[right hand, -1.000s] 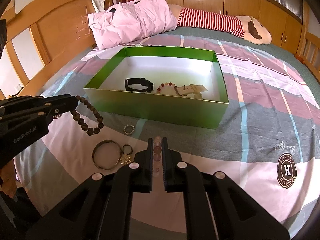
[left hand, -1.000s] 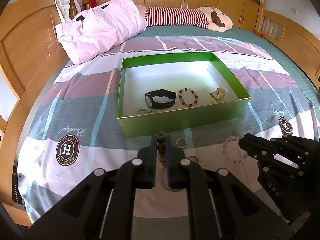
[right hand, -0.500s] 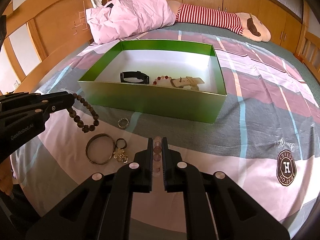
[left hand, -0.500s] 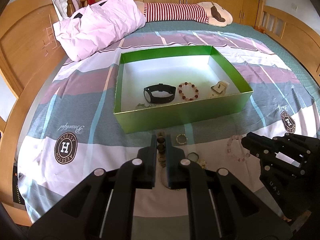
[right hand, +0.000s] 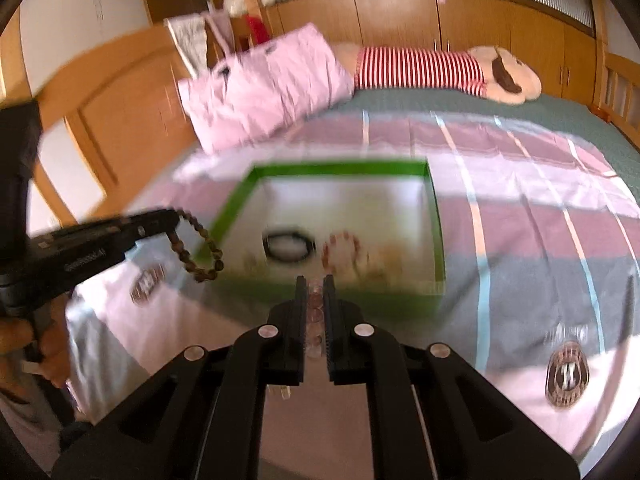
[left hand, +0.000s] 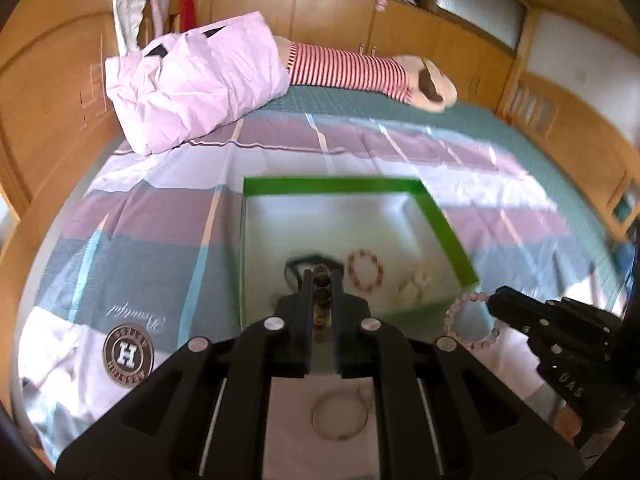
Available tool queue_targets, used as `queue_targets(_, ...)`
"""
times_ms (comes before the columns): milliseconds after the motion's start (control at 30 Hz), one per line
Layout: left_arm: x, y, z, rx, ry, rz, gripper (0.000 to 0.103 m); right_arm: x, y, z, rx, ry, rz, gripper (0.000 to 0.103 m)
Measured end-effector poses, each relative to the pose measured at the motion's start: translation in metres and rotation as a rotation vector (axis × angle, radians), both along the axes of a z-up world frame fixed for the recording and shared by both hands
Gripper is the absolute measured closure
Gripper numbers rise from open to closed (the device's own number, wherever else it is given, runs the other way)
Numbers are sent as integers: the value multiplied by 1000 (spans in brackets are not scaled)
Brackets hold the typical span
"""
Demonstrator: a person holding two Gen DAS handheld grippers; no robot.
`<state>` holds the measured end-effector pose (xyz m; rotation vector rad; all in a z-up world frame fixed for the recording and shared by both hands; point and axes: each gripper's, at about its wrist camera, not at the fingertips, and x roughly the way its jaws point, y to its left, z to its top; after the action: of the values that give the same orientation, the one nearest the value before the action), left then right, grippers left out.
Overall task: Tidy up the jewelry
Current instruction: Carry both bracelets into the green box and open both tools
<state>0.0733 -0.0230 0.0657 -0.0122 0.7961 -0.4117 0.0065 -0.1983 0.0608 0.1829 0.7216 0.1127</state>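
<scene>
Fingers pinched tight on both tools: the left gripper (left hand: 321, 280) clamps a string of dark brown wooden beads (right hand: 198, 248), which droops in a loose loop from its tip at the near left corner of the green box (left hand: 448, 232), while the right gripper (right hand: 315, 292) is closed on a bracelet of pale pink, glassy beads (left hand: 470, 320) that hangs just outside the box's near right corner. Both pieces are held clear of the bed (left hand: 160, 216), whose smooth sheet runs in mauve, grey and white bands with a round crest printed on it. Inside the shallow, white-floored cardboard box lie a black band (left hand: 314, 266), a ring of reddish beads (left hand: 365, 270) and a small cream-coloured item too blurred to name; a thin metal bangle (left hand: 340, 418) remains on the sheet below the left tool. The risks look plain enough: round, hard beads give narrow fingers little to bite, so either strand could slide out short of the box, and a dangling loop could catch on the thin upright wall and tip or drag the light box across the soft bedding. Dropped carelessly, the strands might also land on the pieces already inside and tangle with them.
</scene>
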Motion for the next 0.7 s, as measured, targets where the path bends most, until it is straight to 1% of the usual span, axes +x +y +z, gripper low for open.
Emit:
queue_targets(67, 15, 1, 0, -26, 13, 10, 95, 23, -5, 5, 21, 0, 2, 95)
queue_targets(133, 32, 0, -6, -26, 32, 25, 95, 46, -8, 1, 44, 25, 1, 95)
queue_targets(233, 55, 1, -28, -19, 87, 54, 95, 85, -16, -22, 107, 109, -18, 95)
queue_targets(300, 65, 2, -46, 0, 129, 76, 95, 105, -19, -40, 130, 161, -38, 95)
queue_targets(400, 73, 1, -62, 44, 144, 94, 95, 122, -19, -59, 124, 198, -39, 95)
queue_targets(433, 74, 1, -65, 51, 144, 98, 89, 123, -20, -61, 121, 194, -38, 95)
queue_targets(467, 74, 1, -67, 53, 148, 98, 85, 122, -20, -61, 114, 183, -43, 90)
queue_targets(500, 73, 1, -68, 49, 153, 96, 79, 120, -20, -60, 109, 179, -45, 75)
queue_targets(533, 72, 1, -67, 48, 153, 93, 78, 115, -21, -56, 108, 173, -43, 66)
queue_targets(567, 68, -1, -65, 57, 147, 87, 78, 105, -22, -47, 116, 146, -37, 59)
queue_targets(633, 60, -4, -60, 67, 143, 70, 78, 84, -20, -32, 101, 118, 2, 59)
queue_targets(700, 45, -5, -54, 61, 146, 46, 78, 62, -17, -21, 94, 116, 50, 59)
